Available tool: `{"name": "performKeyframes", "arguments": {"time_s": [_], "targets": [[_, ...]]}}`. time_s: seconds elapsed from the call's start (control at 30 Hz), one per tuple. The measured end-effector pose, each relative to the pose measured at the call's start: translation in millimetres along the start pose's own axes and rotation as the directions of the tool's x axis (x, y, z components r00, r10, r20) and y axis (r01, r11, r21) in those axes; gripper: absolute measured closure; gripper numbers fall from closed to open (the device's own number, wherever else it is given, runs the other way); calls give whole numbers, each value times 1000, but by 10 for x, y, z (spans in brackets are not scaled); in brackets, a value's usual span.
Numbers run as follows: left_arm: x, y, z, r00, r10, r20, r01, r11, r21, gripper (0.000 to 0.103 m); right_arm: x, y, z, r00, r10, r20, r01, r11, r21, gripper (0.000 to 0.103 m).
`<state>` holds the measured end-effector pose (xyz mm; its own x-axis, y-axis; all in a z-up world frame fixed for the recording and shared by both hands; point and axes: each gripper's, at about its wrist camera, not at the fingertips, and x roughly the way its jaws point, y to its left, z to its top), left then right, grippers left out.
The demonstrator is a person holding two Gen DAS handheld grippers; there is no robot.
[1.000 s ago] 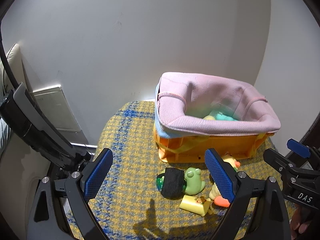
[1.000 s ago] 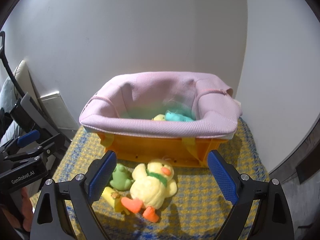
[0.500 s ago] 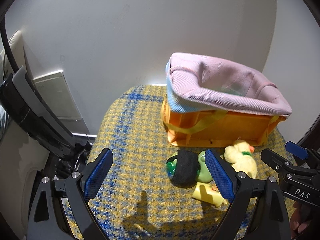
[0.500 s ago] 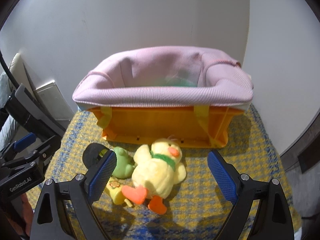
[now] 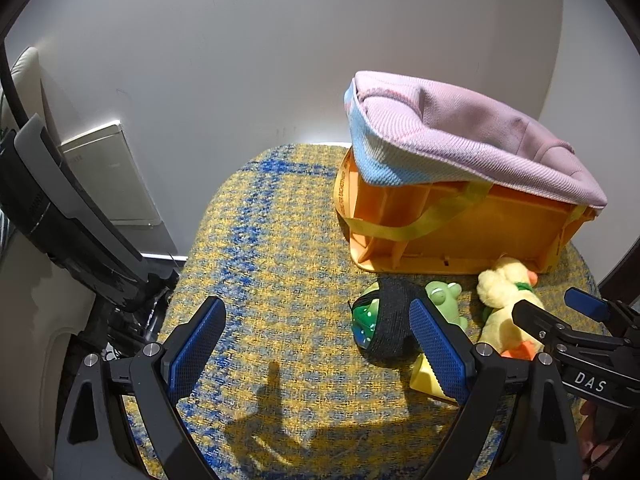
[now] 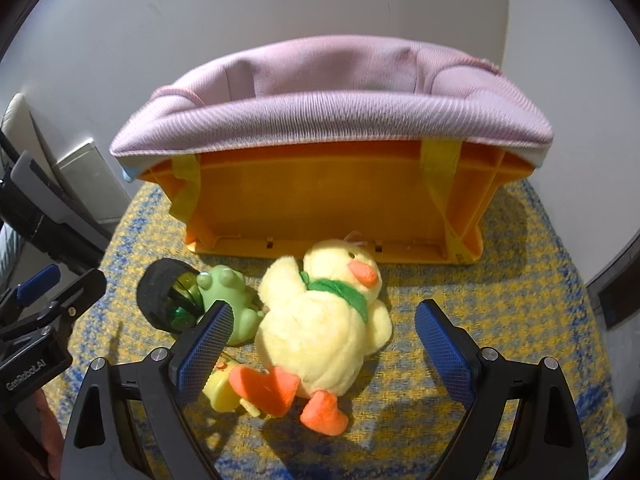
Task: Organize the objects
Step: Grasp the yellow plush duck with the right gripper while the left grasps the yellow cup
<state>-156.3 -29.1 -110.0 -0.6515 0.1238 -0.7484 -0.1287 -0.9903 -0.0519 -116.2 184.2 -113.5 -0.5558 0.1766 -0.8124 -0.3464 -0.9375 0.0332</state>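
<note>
Both grippers hang with jaws spread, holding nothing: the left gripper (image 5: 318,344) over bare cloth (image 5: 280,240), the right gripper (image 6: 324,344) over the duck (image 6: 320,320). The frog (image 6: 228,292) lies just beside the duck, before the basket (image 6: 320,208).

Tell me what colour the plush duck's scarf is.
Green; the scarf on the plush duck shows best in the right wrist view.

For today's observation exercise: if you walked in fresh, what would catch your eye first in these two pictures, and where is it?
The yellow plush duck with orange feet lies on the yellow-and-blue checked cloth, between the open fingers of the right gripper. Just behind it stands an orange crate lined with pink knitted fabric, against the white wall. Left of the duck sits a small green frog toy.
</note>
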Motion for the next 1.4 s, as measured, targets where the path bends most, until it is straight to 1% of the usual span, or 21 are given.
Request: {"name": "performKeyframes", "arguments": {"time_s": [0.17, 0.33, 0.43, 0.47, 0.53, 0.57, 0.63, 0.67, 0.73, 0.87, 1.03, 1.23, 1.4], "targets": [[113, -24, -55, 1000, -5, -18, 5, 1000, 8, 9, 175, -24, -52, 999, 0, -49, 1, 999, 34, 11], [135, -31, -58, 1000, -8, -20, 8, 1000, 13, 9, 351, -57, -91, 995, 5, -103, 2, 998, 69, 11], [146, -34, -49, 1000, -14, -25, 15, 1000, 14, 9, 430, -87, -121, 992, 24, -127, -13, 996, 92, 13], [152, -41, -45, 999, -16, -27, 17, 1000, 16, 9, 440, -91, -128, 991, 33, -129, -21, 995, 95, 15], [155, -62, -36, 999, -20, -30, 20, 1000, 23, 9, 438, -85, -141, 991, 51, -126, -40, 995, 92, 25], [163, -84, -39, 999, -21, -31, 22, 999, 29, 9, 428, -74, -144, 991, 56, -122, -45, 995, 86, 27], [177, -132, -46, 999, -25, -34, 27, 999, 41, 9, 399, -45, -147, 991, 67, -113, -60, 996, 71, 38], [181, -149, -51, 999, -28, -36, 30, 999, 45, 9, 387, -33, -148, 991, 73, -110, -66, 996, 65, 41], [196, -195, -55, 999, -32, -38, 34, 998, 56, 9, 355, -21, -153, 992, 72, -102, -66, 996, 57, 45], [224, -256, -49, 998, -44, -47, 47, 997, 58, 9, 318, -68, -182, 992, 78, -95, -72, 995, 64, 47], [265, -315, -21, 996, -64, -56, 67, 996, 50, 9, 232, -150, -192, 994, 71, -78, -65, 995, 71, 48], [193, -421, -58, 995, -84, -57, 87, 995, 51, 9, 117, -243, -208, 996, 62, -61, -57, 996, 72, 48], [134, -541, -133, 993, -103, -65, 107, 993, 60, 9, -3, -329, -294, 998, 47, -50, -44, 997, 60, 48]]}}
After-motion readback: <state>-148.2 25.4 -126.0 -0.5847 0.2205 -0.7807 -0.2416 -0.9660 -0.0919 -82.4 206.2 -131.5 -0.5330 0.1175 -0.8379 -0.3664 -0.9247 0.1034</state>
